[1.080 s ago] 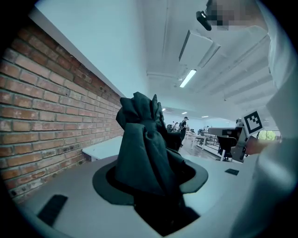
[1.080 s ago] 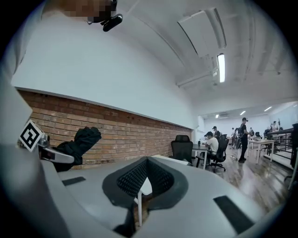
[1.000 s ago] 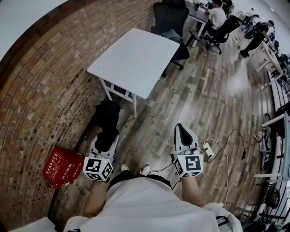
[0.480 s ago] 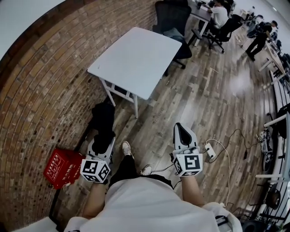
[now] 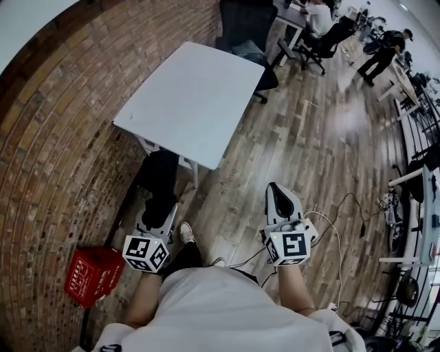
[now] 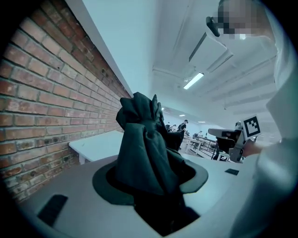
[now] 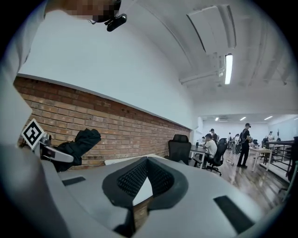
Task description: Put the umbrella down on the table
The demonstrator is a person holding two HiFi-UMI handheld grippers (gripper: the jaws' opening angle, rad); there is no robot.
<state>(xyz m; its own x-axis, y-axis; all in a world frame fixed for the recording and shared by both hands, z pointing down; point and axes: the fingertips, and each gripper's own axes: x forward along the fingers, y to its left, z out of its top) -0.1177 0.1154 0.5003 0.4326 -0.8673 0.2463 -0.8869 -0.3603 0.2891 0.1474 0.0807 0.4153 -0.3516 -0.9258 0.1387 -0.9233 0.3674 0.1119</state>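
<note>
The left gripper (image 5: 159,214) clamps the bundled umbrella (image 5: 159,177), the right gripper (image 5: 276,190) is closed and empty; with only soft fabric pinched, it could slip short of the far table (image 5: 199,96).

The folded black fabric umbrella (image 6: 144,148) covers the inner faces of the left gripper's (image 6: 149,179) jaws, so the pads are unseen. The right gripper's (image 7: 146,179) jaws hide most of the white rectangular desk (image 7: 139,191). The distant seated people (image 5: 317,17) are too small to make out.
</note>
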